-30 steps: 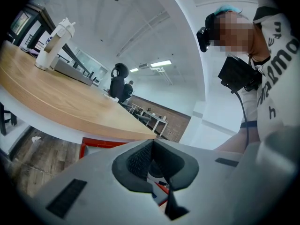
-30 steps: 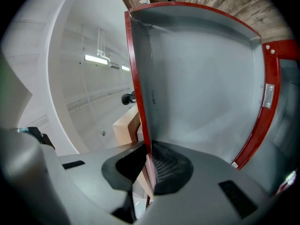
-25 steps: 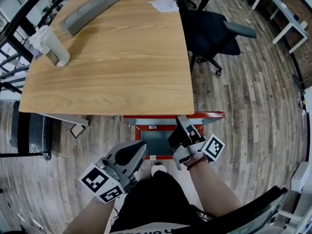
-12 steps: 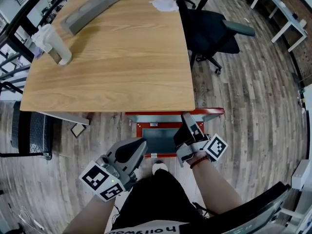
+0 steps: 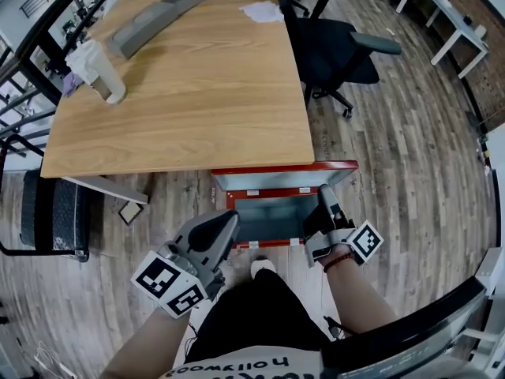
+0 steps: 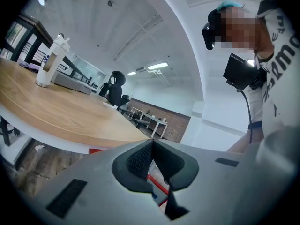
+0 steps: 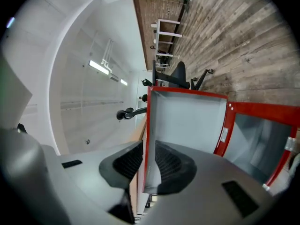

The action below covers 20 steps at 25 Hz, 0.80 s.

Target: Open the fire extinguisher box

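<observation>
The red fire extinguisher box point(image 5: 268, 245) sits on the floor at the table's near edge, and its grey inside shows. Its door point(image 5: 284, 178), grey with a red rim, stands swung up at the far side. My right gripper point(image 5: 325, 205) is at the box's right side. In the right gripper view the door's point(image 7: 187, 121) red edge runs between the jaws of my right gripper point(image 7: 149, 161), which stand slightly apart around it. My left gripper point(image 5: 225, 226) hovers left of the box, shut and empty. In its own view the left gripper point(image 6: 153, 146) has its pads together.
A wooden table point(image 5: 189, 109) spans the far side, with a white bottle point(image 5: 99, 69), a grey tray point(image 5: 154, 18) and a paper point(image 5: 263, 11) on it. A black office chair point(image 5: 339, 54) stands at the right. A dark bin point(image 5: 51, 212) is left. The person's shoe point(image 5: 260, 268) is by the box.
The box's door has swung further open, so the grey inside now shows. My right gripper has moved right and a little forward. My left gripper has barely moved.
</observation>
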Motion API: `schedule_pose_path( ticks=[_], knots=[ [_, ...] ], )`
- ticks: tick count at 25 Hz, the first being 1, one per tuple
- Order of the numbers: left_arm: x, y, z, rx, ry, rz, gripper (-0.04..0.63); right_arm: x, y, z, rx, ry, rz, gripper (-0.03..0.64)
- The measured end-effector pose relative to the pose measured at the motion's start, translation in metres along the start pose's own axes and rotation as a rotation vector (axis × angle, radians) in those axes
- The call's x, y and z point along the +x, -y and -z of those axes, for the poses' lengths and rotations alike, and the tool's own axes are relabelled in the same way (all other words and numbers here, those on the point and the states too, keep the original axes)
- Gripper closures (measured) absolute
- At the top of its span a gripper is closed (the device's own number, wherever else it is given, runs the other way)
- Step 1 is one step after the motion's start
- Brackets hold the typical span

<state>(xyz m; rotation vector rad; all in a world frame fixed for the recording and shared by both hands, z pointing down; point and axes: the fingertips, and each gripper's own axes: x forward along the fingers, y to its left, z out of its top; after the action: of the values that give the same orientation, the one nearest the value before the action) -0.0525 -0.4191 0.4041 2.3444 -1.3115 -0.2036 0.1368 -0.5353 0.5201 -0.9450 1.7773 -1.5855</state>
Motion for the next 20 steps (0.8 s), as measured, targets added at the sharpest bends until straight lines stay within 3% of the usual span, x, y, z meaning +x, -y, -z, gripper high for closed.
schedule_pose_path(
  ticks=[2,5,8,11,16,20],
  knots=[
    [-0.009,0.005,-0.004,0.002,0.002,-0.003,0.591,-0.009,-0.013,0.004,-0.035,-0.012,-0.008,0.538],
    [-0.023,0.01,-0.013,-0.003,0.005,-0.018,0.591,-0.016,-0.058,0.028,-0.137,-0.12,-0.077,0.574],
    [-0.035,0.022,-0.023,0.003,0.0,-0.014,0.591,-0.026,-0.117,0.061,-0.325,-0.264,-0.162,0.58],
    [-0.049,0.038,-0.033,0.045,-0.013,0.011,0.591,-0.043,-0.166,0.09,-0.502,-0.344,-0.226,0.58],
    [-0.07,0.068,-0.054,0.094,-0.009,0.045,0.591,-0.073,-0.227,0.122,-0.687,-0.333,-0.28,0.58],
    [-0.086,0.096,-0.08,0.126,0.007,0.1,0.591,-0.09,-0.272,0.147,-0.725,-0.295,-0.317,0.58]
  ],
)
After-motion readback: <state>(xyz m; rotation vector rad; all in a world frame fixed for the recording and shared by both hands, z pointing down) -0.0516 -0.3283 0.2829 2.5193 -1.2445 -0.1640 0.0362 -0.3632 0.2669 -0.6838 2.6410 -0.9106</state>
